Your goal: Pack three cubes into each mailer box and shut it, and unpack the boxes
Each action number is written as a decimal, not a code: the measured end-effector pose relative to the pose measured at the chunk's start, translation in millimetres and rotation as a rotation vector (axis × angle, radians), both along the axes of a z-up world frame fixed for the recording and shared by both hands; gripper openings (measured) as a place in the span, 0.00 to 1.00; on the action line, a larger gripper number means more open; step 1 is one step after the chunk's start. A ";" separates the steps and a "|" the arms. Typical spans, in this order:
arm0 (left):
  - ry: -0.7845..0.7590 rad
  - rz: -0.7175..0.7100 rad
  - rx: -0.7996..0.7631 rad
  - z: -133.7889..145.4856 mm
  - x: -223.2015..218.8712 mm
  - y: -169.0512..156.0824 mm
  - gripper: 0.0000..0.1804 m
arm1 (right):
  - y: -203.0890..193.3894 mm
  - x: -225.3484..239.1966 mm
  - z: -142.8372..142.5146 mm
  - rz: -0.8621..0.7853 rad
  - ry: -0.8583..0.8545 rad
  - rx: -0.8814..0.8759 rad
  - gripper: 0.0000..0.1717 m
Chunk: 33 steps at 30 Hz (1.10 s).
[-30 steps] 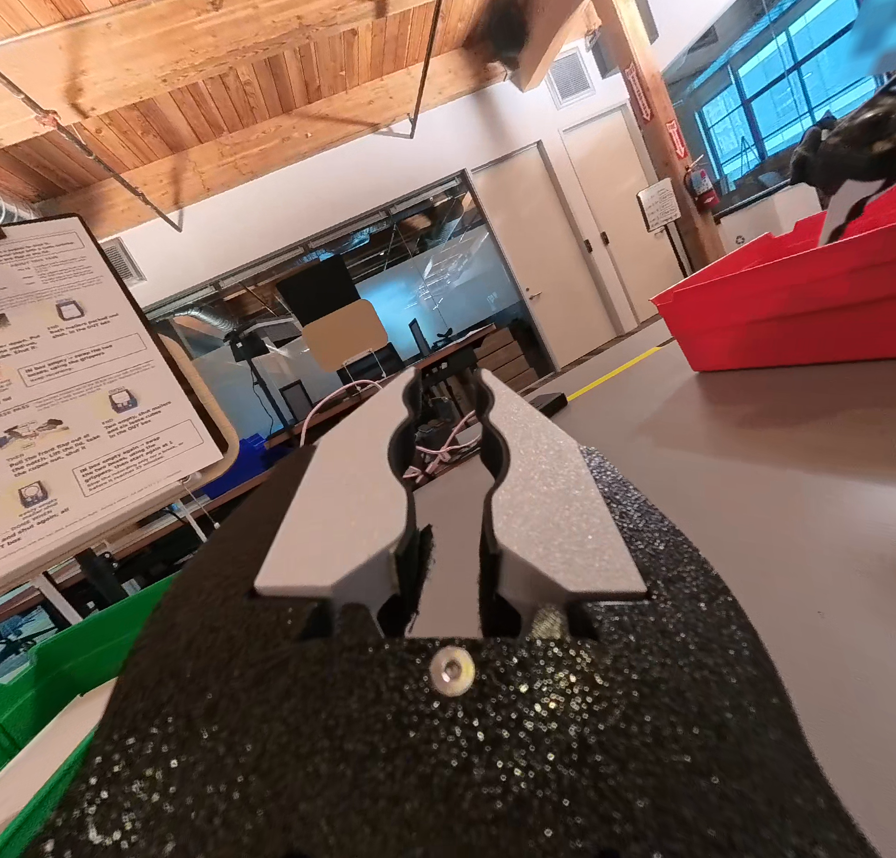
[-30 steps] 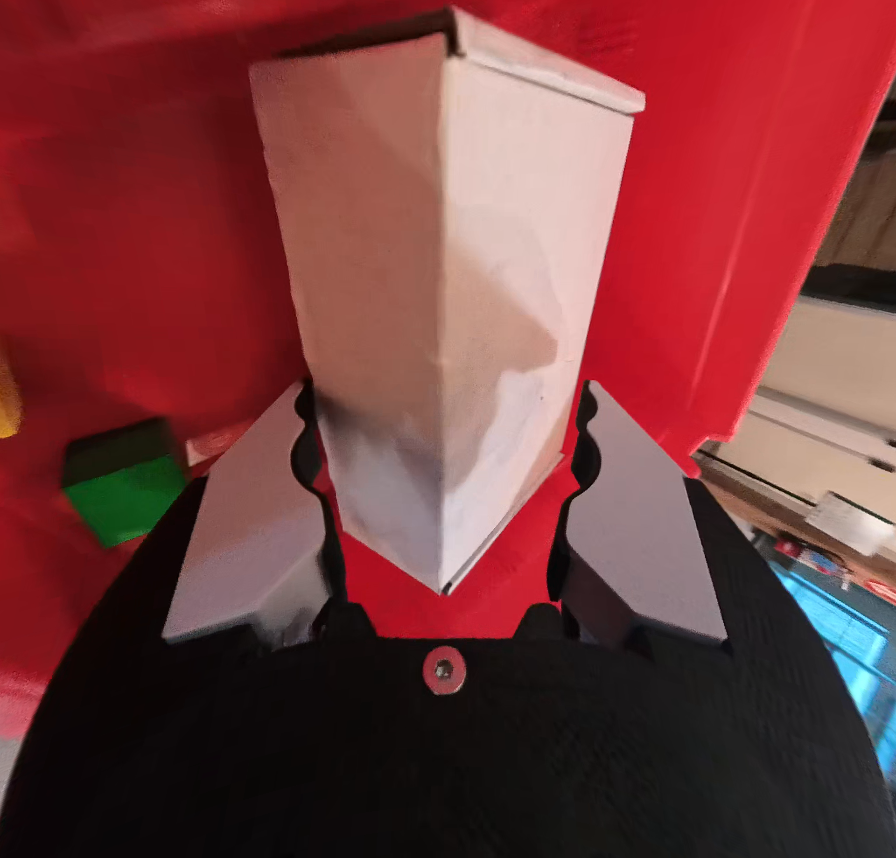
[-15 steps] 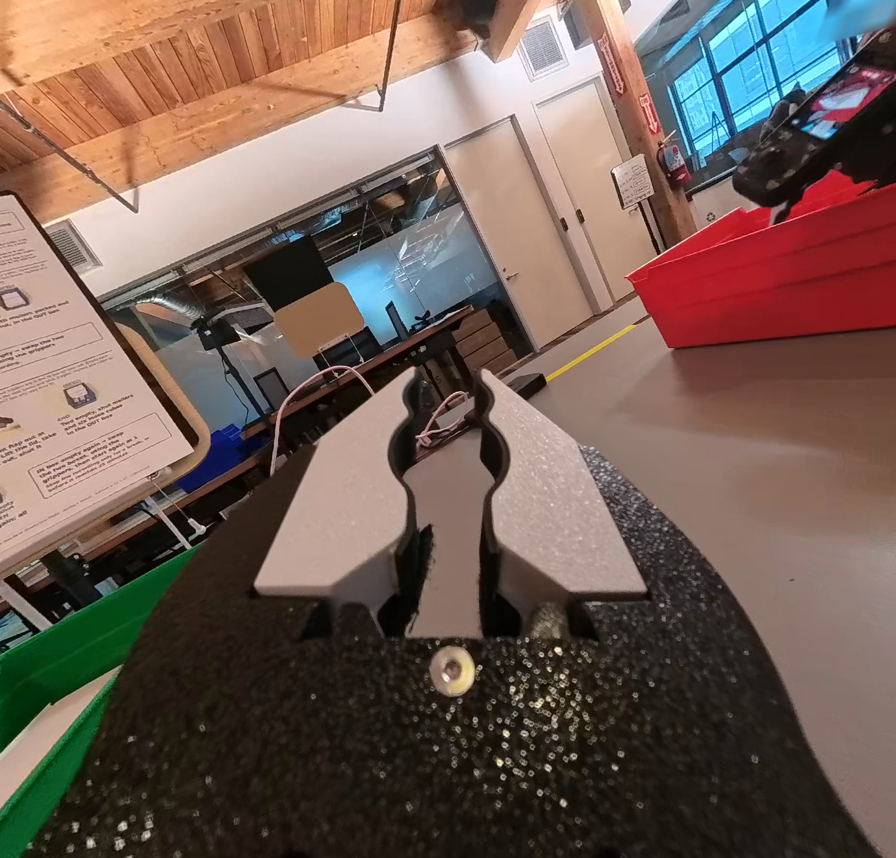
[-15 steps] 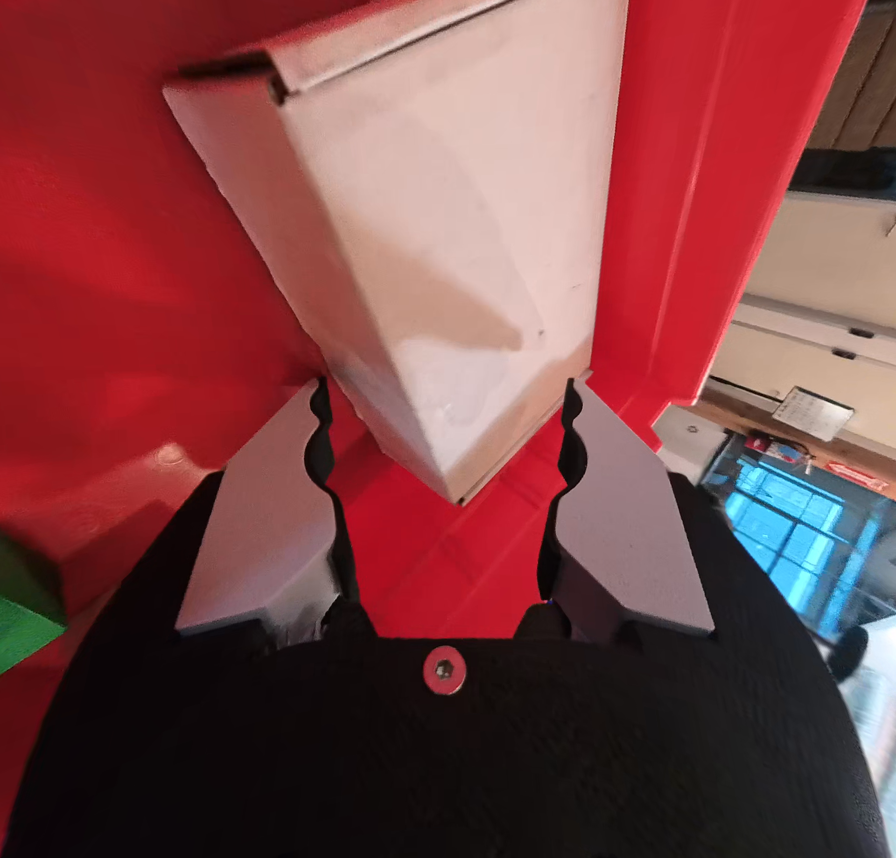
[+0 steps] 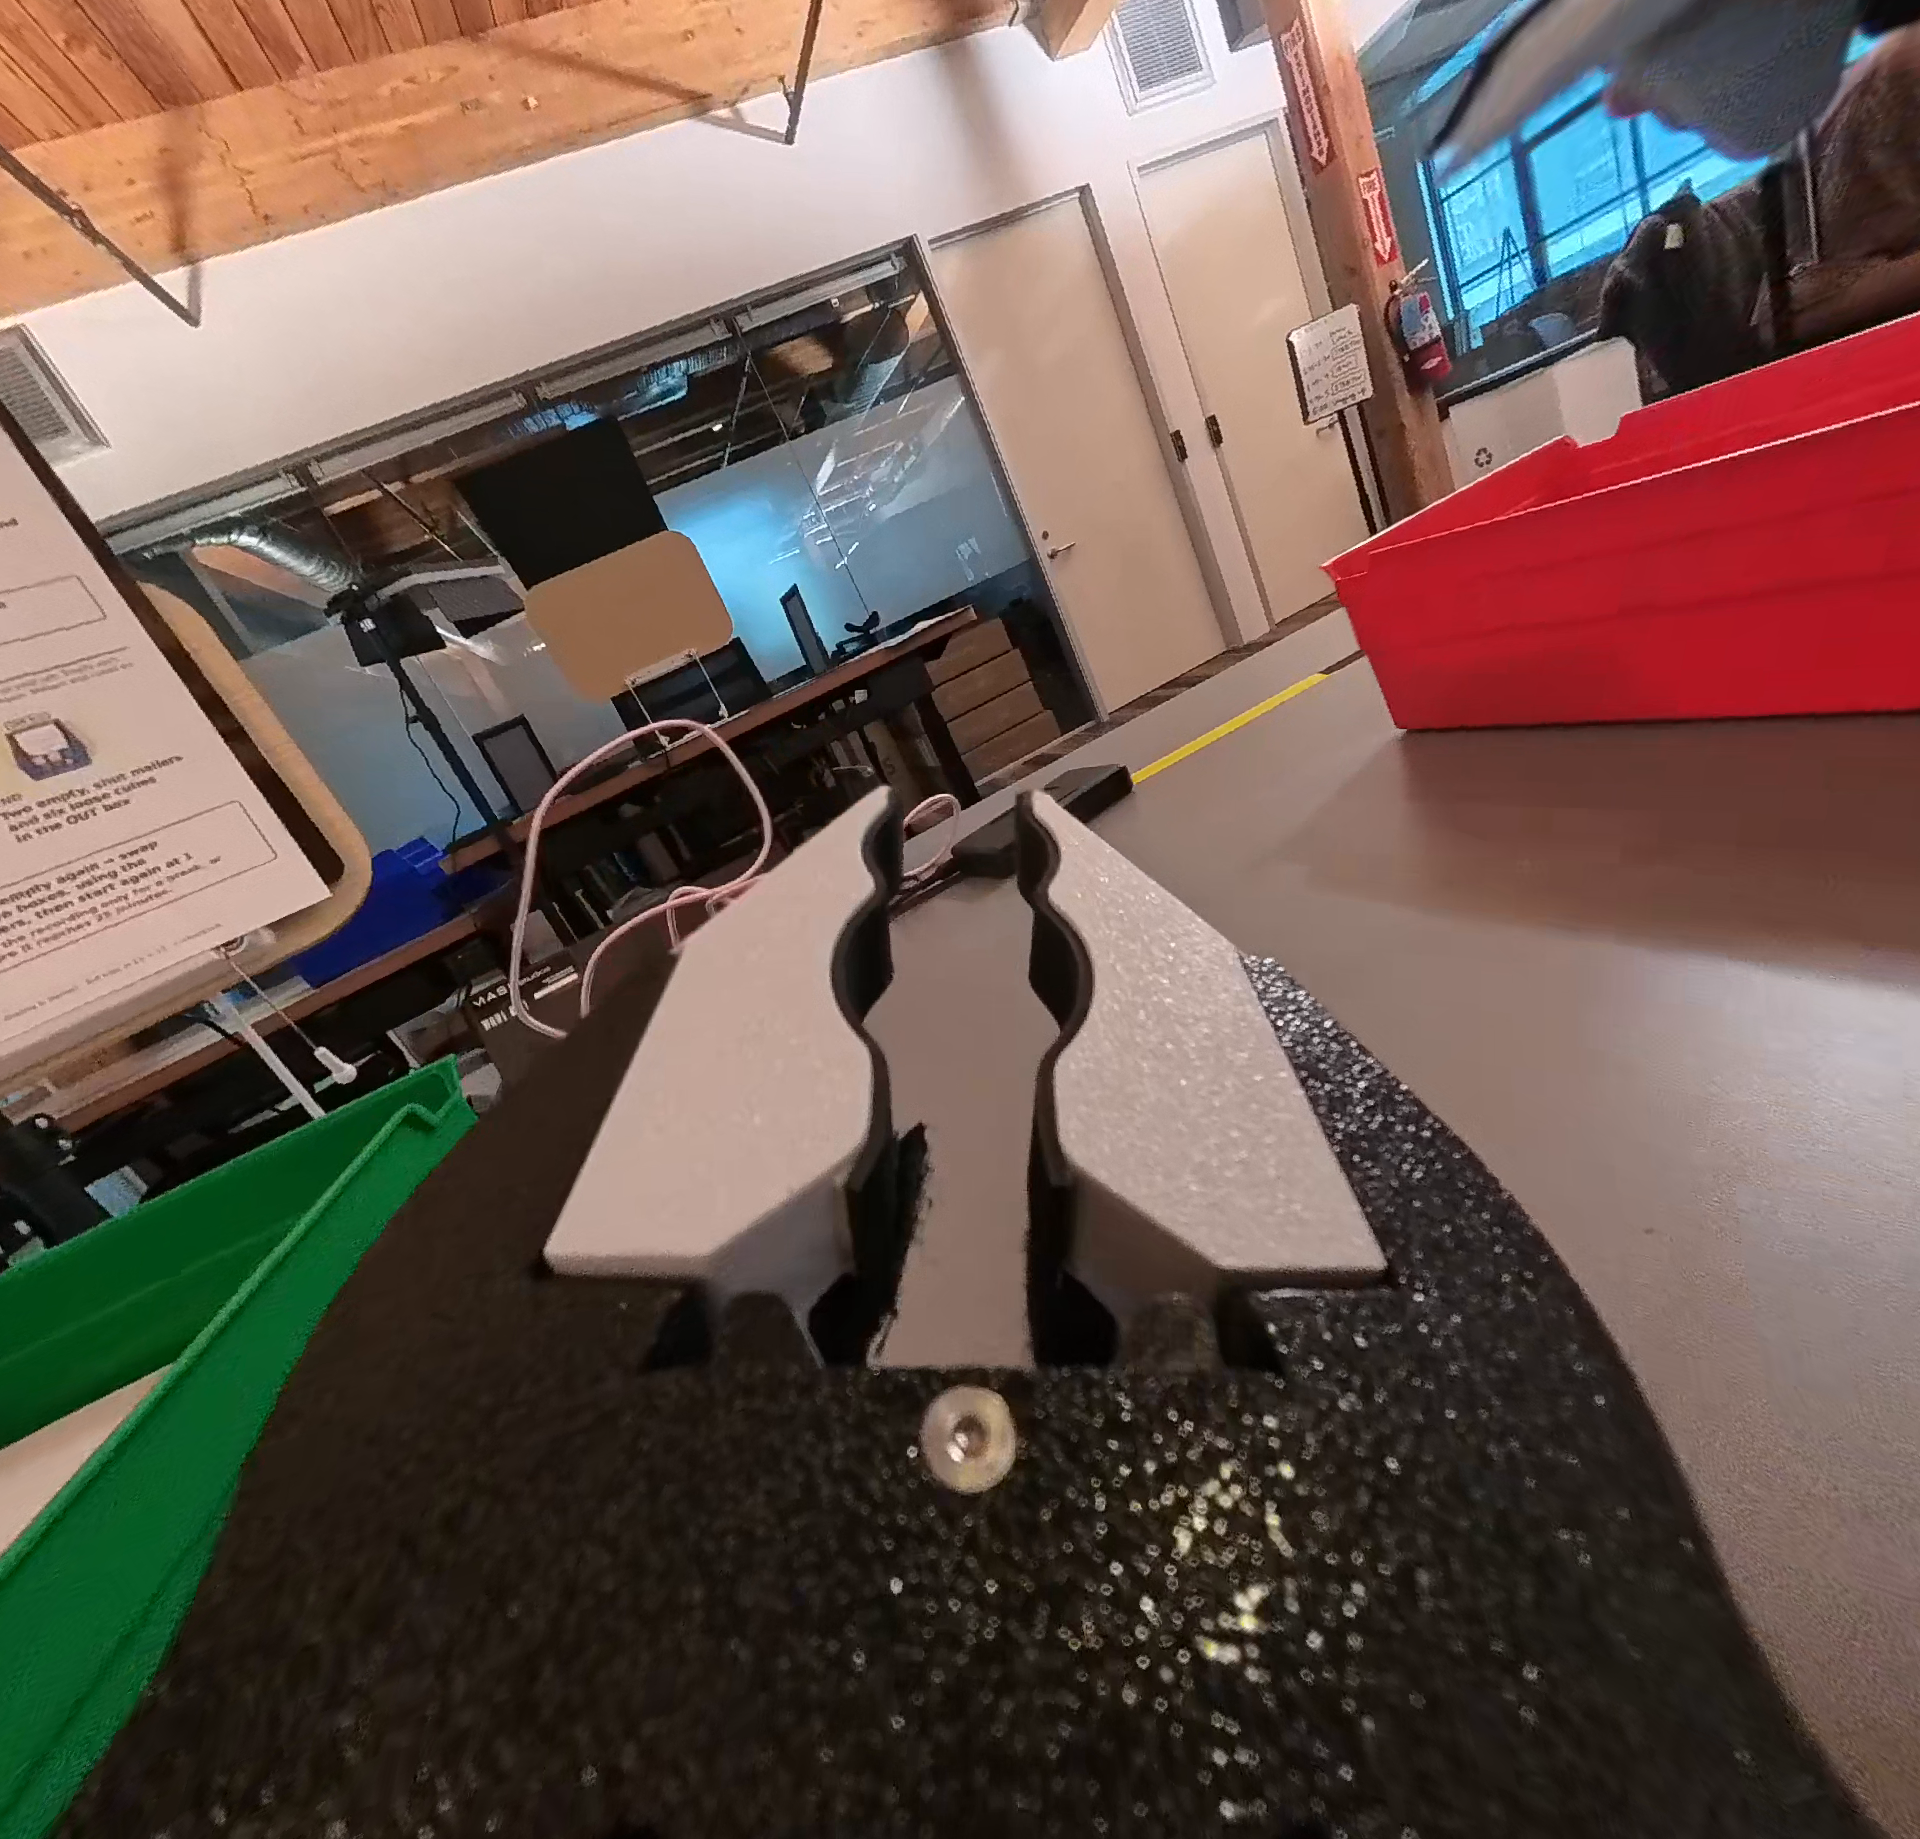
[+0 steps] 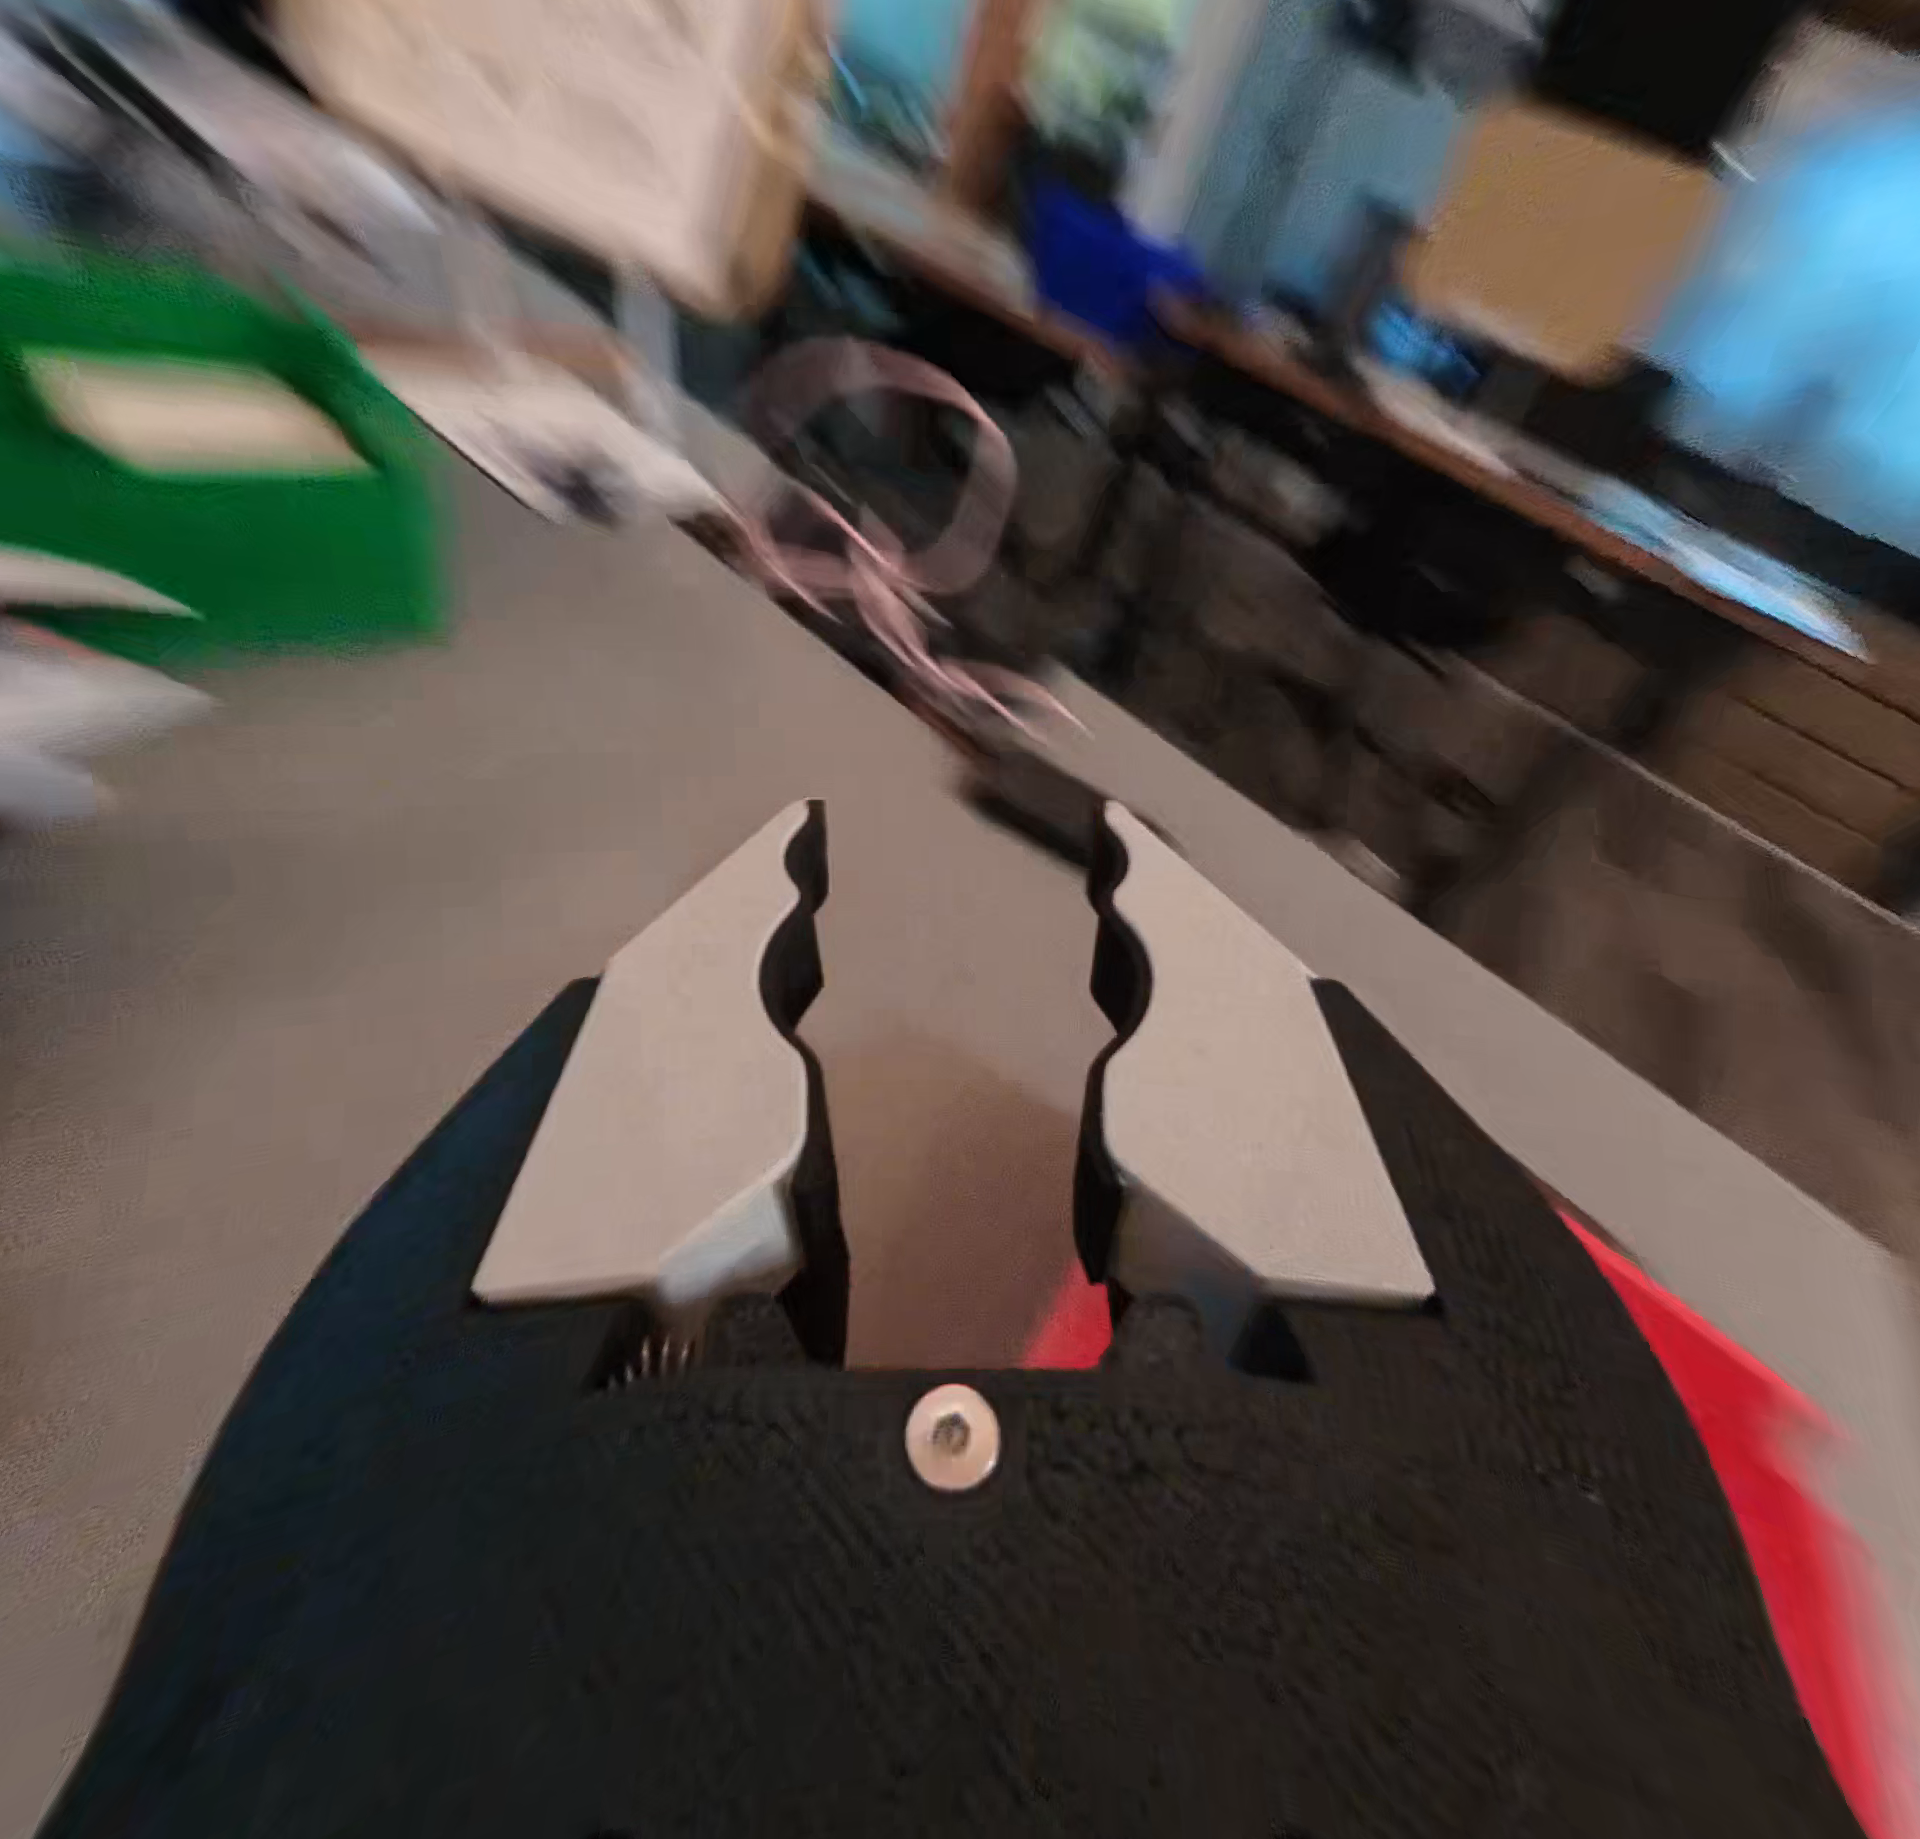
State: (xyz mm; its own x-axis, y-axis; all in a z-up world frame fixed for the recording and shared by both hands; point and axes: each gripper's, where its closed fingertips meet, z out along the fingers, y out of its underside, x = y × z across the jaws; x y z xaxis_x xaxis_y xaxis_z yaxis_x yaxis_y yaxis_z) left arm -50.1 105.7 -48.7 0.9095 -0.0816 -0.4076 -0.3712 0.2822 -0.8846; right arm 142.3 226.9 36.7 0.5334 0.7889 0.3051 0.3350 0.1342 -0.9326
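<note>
Progress can't be judged: no mailer box or cube clearly shows in either view. Left claw (image 5: 956,833) is spread a little on nothing, low over the grey worktop (image 5: 1558,958), red plastic bin (image 5: 1662,594) ahead to its right, green plastic bin (image 5: 208,1322) on its left. Right claw (image 6: 961,823) also spread, empty, view blurred; packing likely left
</note>
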 end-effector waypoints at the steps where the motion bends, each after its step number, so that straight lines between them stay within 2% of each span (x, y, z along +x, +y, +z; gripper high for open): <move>1: -0.009 0.001 -0.006 -0.9 -1.5 0.7 0.11 | -25.2 -28.4 6.8 0.128 0.106 -0.014 0.26; 4: -0.032 0.013 -0.027 -4.7 -7.9 3.7 0.11 | -61.2 -91.2 2.2 0.290 0.269 0.021 0.26; 8: -0.061 0.022 -0.052 -9.9 -14.5 7.0 0.11 | -57.9 -140.8 -28.3 0.243 0.402 0.235 0.30; 10: -0.065 0.023 -0.057 -11.2 -15.7 7.2 0.12 | -51.6 -153.5 -47.1 0.211 0.414 0.284 0.32; 13: -0.035 -0.002 -0.019 -4.1 -11.8 2.0 0.14 | -50.8 -164.8 -76.4 0.207 0.323 0.373 0.33; 15: 0.007 -0.029 0.038 9.4 -7.9 -8.2 0.14 | -55.4 -167.5 -88.2 0.223 0.273 0.436 0.33; 18: -0.017 -0.062 0.117 49.5 -12.9 -35.1 0.18 | -64.7 -169.1 -84.4 0.269 0.306 0.416 0.33; 21: -0.065 -0.101 0.100 86.9 -39.3 -55.7 0.28 | -65.5 -172.2 -88.5 0.290 0.294 0.406 0.33; 23: -0.056 -0.127 -0.023 95.8 -66.4 -56.5 0.35 | -63.9 -174.0 -90.9 0.291 0.290 0.392 0.33; 25: 0.042 -0.149 -0.206 89.4 -96.1 -49.2 0.41 | -58.5 -175.7 -95.3 0.270 0.268 0.367 0.34; 27: 0.210 -0.146 -0.413 68.1 -132.8 -37.0 0.47 | -52.9 -177.7 -102.0 0.252 0.236 0.332 0.35; 30: 0.398 -0.189 -0.746 19.9 -185.5 -22.9 0.55 | -48.4 -176.6 -102.5 0.242 0.253 0.294 0.35; 31: 0.439 -0.237 -0.839 4.0 -196.7 -21.8 0.55 | -46.3 -176.1 -103.3 0.236 0.255 0.282 0.35; 33: 0.486 -0.316 -0.899 -15.2 -212.0 -11.5 0.47 | -41.8 -175.4 -105.4 0.224 0.257 0.255 0.34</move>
State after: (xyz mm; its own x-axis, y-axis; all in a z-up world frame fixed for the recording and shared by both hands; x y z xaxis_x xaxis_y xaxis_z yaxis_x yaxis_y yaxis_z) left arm -262.1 94.2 -63.9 0.5510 -0.7359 -0.3936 -0.7638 -0.2546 -0.5931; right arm -33.1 185.1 -68.6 0.4413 0.8106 0.3849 0.0317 0.4146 -0.9095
